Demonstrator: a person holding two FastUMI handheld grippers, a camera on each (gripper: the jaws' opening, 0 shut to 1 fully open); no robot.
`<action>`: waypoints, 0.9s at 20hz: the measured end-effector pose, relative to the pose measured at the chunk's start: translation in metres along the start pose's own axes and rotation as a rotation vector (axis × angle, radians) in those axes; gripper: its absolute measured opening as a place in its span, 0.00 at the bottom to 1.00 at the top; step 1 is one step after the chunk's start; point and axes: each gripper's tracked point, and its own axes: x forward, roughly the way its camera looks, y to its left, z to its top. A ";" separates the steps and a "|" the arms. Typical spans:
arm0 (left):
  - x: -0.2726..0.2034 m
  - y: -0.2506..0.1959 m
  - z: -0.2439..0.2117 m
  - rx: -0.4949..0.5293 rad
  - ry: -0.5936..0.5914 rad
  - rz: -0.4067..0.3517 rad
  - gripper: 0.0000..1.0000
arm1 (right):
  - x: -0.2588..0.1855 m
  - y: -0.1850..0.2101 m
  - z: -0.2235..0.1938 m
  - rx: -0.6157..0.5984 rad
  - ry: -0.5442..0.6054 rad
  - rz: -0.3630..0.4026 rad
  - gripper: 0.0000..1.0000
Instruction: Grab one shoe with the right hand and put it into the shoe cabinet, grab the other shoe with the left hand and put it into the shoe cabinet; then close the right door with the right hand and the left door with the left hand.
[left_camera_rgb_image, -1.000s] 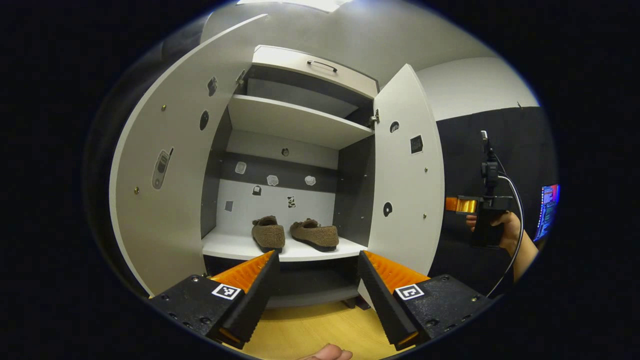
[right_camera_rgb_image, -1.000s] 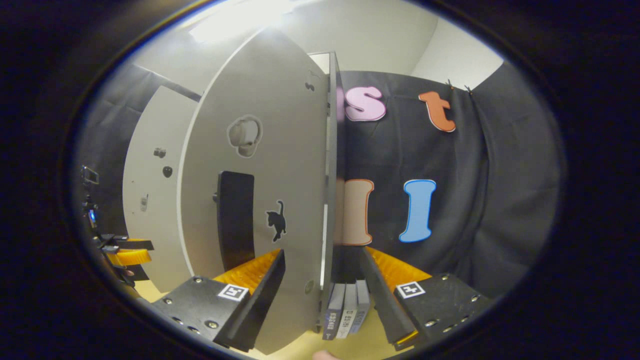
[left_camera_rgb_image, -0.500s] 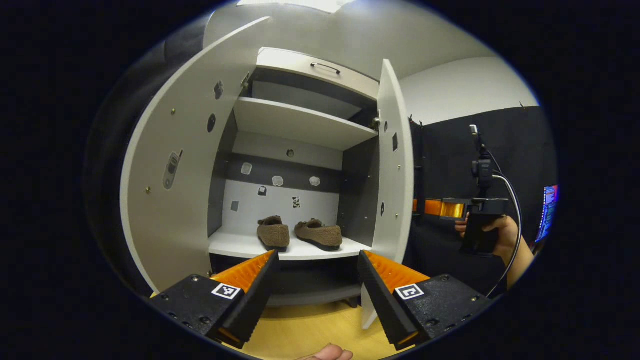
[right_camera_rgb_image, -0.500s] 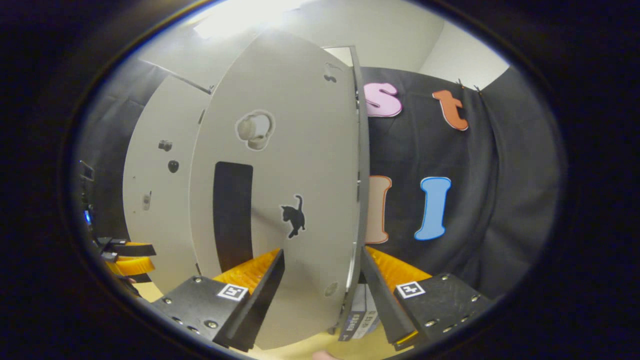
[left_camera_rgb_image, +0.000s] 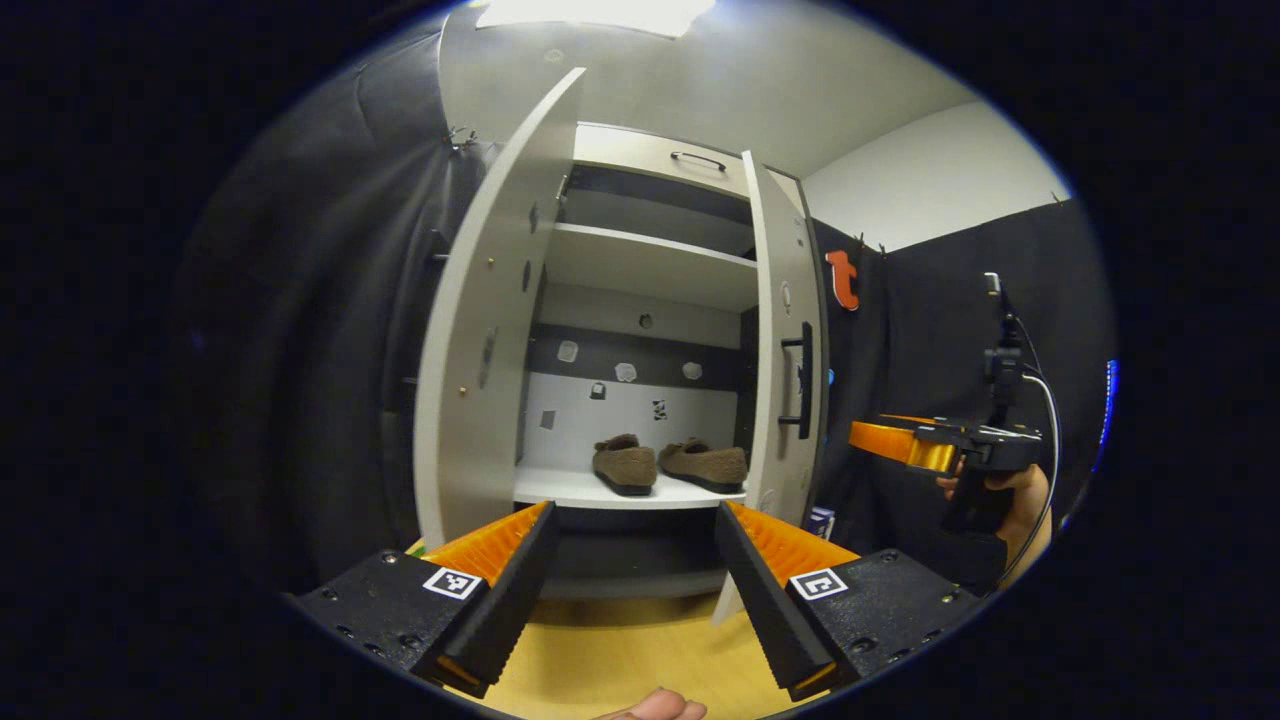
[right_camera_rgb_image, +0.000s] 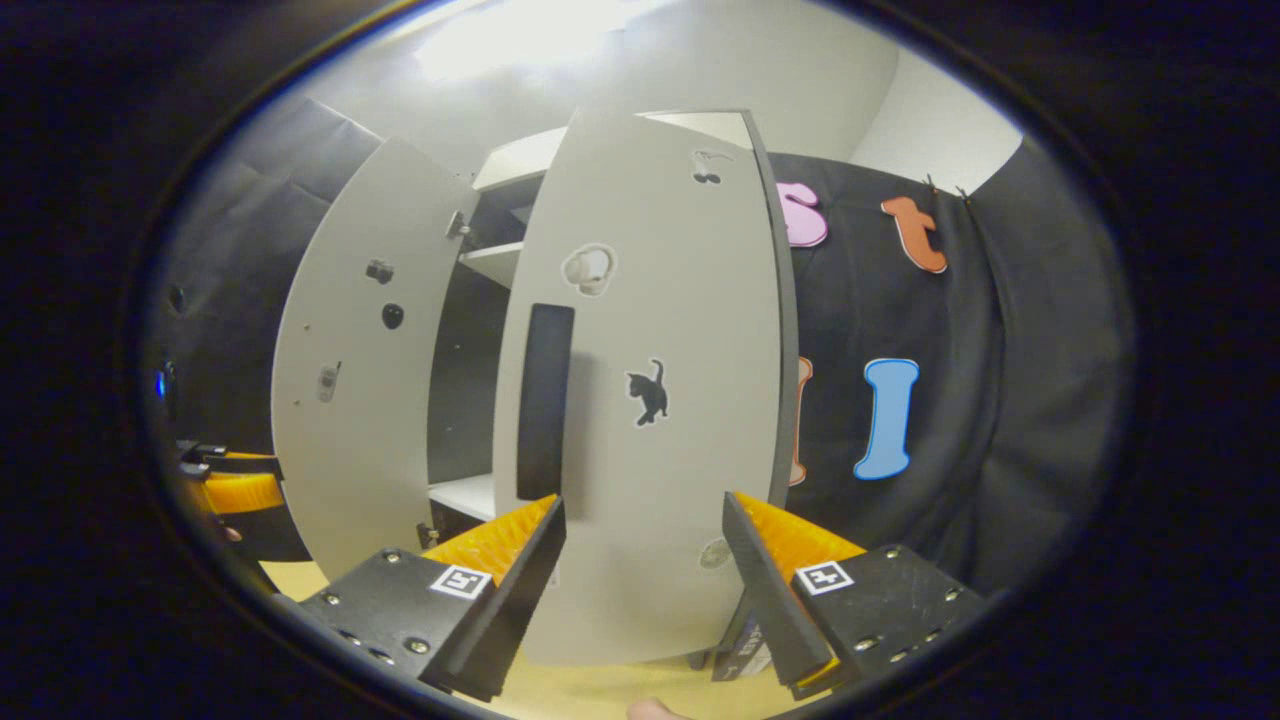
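Observation:
Two brown fuzzy shoes sit side by side on the white lower shelf of the shoe cabinet. The left door stands open, seen nearly edge-on. The right door is partly swung in, and its black handle faces outward. My left gripper is open and empty, well in front of the cabinet. My right gripper is open and close to the right door's outer face, below the handle. It also appears in the left gripper view, held by a hand.
The floor in front of the cabinet is light wood. A drawer with a dark handle tops the cabinet. Some books stand on the floor by the right door's lower corner. My left gripper shows at the far left of the right gripper view.
The right door has swung from wide open toward the cabinet, with my right gripper following its outer face. The left gripper view has shifted, so the left door looks narrower.

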 end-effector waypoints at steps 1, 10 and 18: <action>-0.005 0.009 0.003 0.012 -0.009 0.024 0.92 | -0.010 -0.001 -0.002 0.003 -0.003 -0.012 0.95; -0.041 0.077 0.012 0.073 -0.042 0.154 0.96 | -0.111 -0.032 -0.043 0.020 -0.014 -0.155 0.93; -0.038 0.154 0.042 0.085 -0.112 0.265 0.93 | -0.191 -0.071 -0.088 0.152 0.021 -0.202 0.96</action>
